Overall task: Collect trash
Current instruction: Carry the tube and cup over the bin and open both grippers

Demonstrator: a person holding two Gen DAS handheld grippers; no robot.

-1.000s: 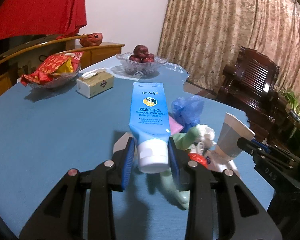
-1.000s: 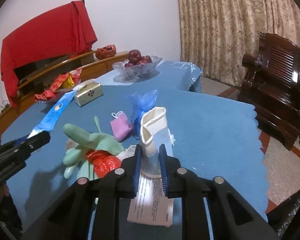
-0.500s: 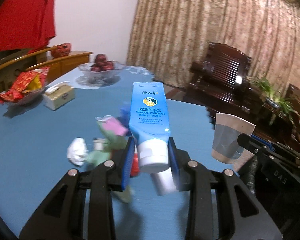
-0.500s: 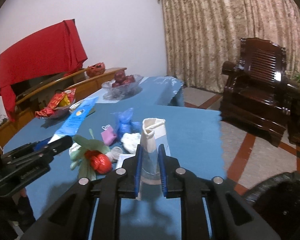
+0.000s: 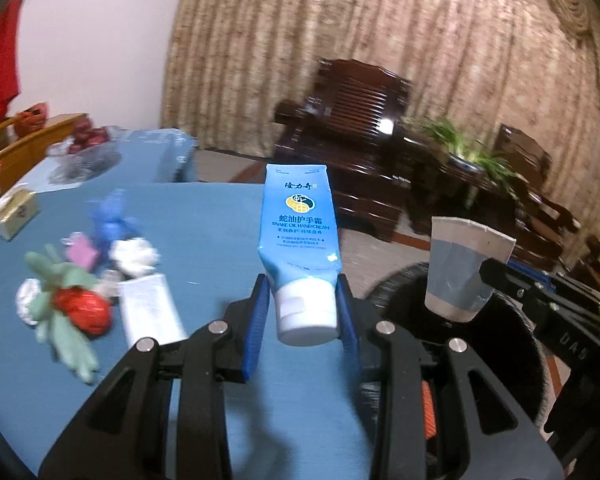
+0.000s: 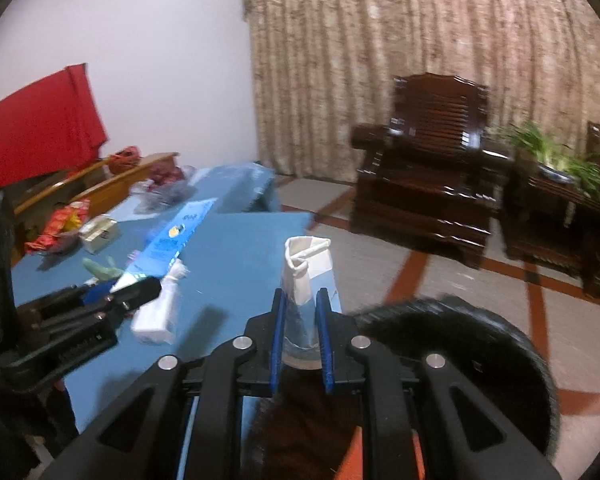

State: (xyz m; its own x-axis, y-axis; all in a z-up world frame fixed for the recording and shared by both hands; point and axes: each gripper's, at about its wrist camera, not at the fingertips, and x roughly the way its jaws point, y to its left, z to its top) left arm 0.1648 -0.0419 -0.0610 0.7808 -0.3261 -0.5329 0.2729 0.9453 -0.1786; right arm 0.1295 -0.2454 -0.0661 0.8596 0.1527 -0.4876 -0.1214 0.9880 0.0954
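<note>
My left gripper (image 5: 302, 292) is shut on the white cap end of a blue hand cream tube (image 5: 298, 220), which stands up over the blue table (image 5: 204, 216). To its right, my right gripper (image 6: 302, 300) is shut on a crushed paper cup (image 6: 308, 260), also seen as the paper cup (image 5: 458, 272). The cup hangs above the rim of a black trash bin (image 6: 480, 344) beside the table's edge. Left on the table lie a green glove (image 5: 60, 320), a red wrapper (image 5: 84, 312), a white leaflet (image 5: 152, 316), a white tissue (image 5: 136, 254) and a blue bag (image 5: 108, 216).
A tissue box (image 5: 16, 212) and a glass fruit bowl (image 5: 84, 152) stand at the table's far left. A dark wooden armchair (image 6: 432, 168) and a potted plant (image 6: 560, 160) stand on the floor before the curtain.
Both grippers have swung right, away from the trash pile toward the table's edge, still holding the tube and the cup. The black bin has come into view under the right gripper.
</note>
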